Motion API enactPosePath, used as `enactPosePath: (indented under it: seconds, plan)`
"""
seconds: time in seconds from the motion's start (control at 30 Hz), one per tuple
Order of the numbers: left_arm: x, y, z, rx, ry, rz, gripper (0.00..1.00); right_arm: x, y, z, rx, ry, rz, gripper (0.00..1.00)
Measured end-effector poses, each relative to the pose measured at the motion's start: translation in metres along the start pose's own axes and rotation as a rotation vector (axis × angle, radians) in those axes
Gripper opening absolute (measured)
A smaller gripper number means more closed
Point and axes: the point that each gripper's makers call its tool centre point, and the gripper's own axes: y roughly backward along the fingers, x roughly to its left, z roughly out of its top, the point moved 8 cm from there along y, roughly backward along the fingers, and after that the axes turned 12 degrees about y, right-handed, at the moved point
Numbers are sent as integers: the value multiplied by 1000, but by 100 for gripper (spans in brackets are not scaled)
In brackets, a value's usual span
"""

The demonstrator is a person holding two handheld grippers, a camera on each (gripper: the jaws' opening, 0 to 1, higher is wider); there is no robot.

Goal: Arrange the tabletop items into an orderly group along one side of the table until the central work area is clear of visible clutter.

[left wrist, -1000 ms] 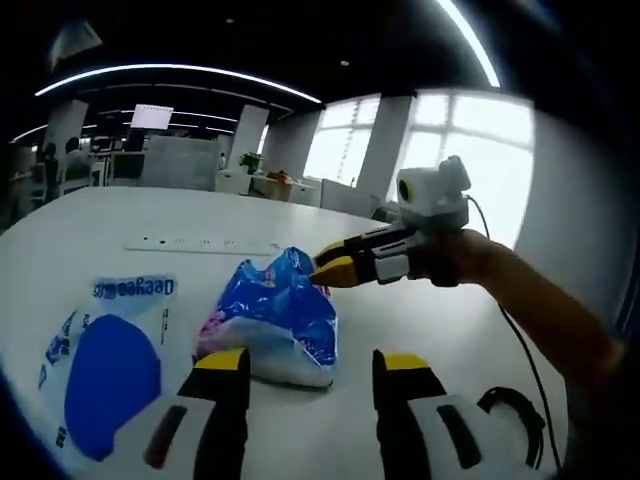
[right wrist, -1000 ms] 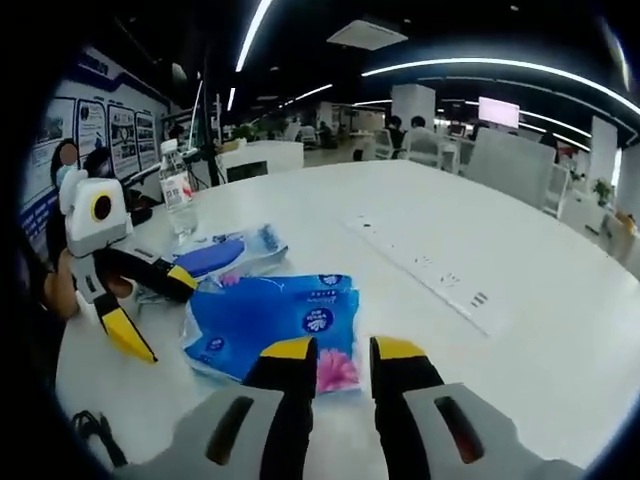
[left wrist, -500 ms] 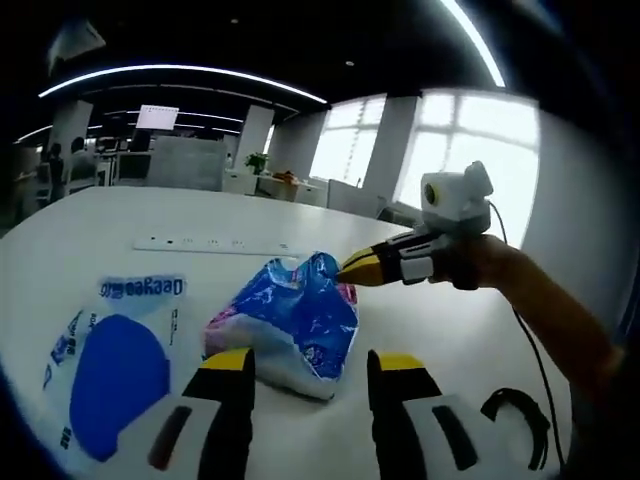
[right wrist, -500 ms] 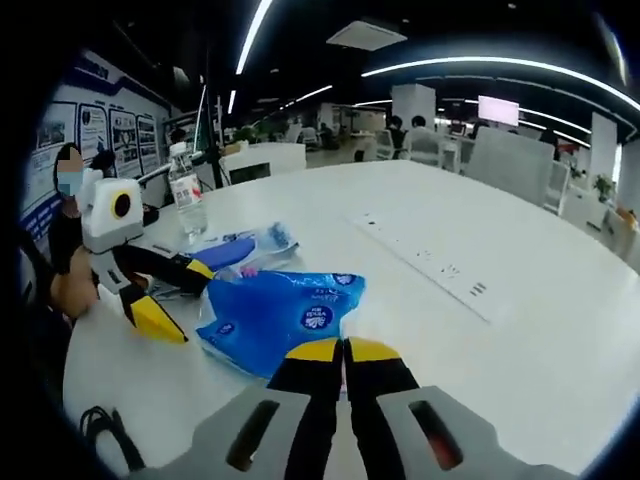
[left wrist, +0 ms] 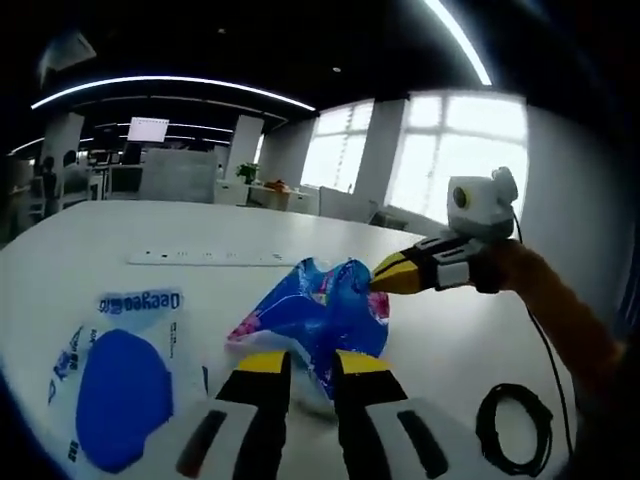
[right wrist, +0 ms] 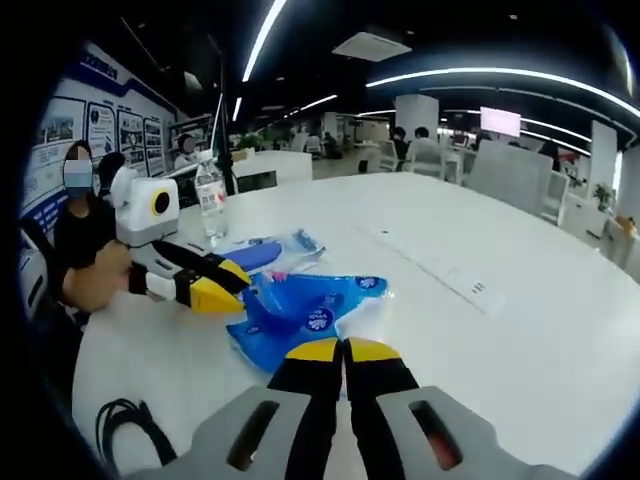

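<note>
Over white table (right wrist: pixel 520 330), both grippers, L (left wrist: pixel 302 362) & R (right wrist: pixel 343 350), pinched tight on blue tissue pack (left wrist: pixel 325 310).

Glossy crinkled plastic tissue pack (right wrist: pixel 300 310); smooth matt white table (right wrist: pixel 520 330).

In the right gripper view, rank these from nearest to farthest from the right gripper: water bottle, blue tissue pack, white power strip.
1. Blue tissue pack: right at the tips of the right gripper, pinched between its jaws.
2. White power strip: farther out, to the right on the table.
3. Water bottle: farthest, standing upright at the far left, behind the left gripper.
</note>
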Motion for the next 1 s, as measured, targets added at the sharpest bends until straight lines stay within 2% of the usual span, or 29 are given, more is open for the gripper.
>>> enactPosePath:
  seconds: [0.1,0.23,0.47,0.8,1.0]
  plan:
    - [-2,0,-2,2,-34,1,4,-2,4,2,-5,-1,-9,0]
    - [-2,2,-3,3,-65,13,0,-1,9,4,-24,-22,-8,0]
    - [-3,6,-1,-4,-66,-2,0,3,21,10,-32,-9,-39,0]
    - [-14,12,15,-41,-59,-42,0,18,45,22,-44,24,-91,0]
    - [-22,19,24,-54,-91,-54,0,30,58,32,-46,67,-134,0]
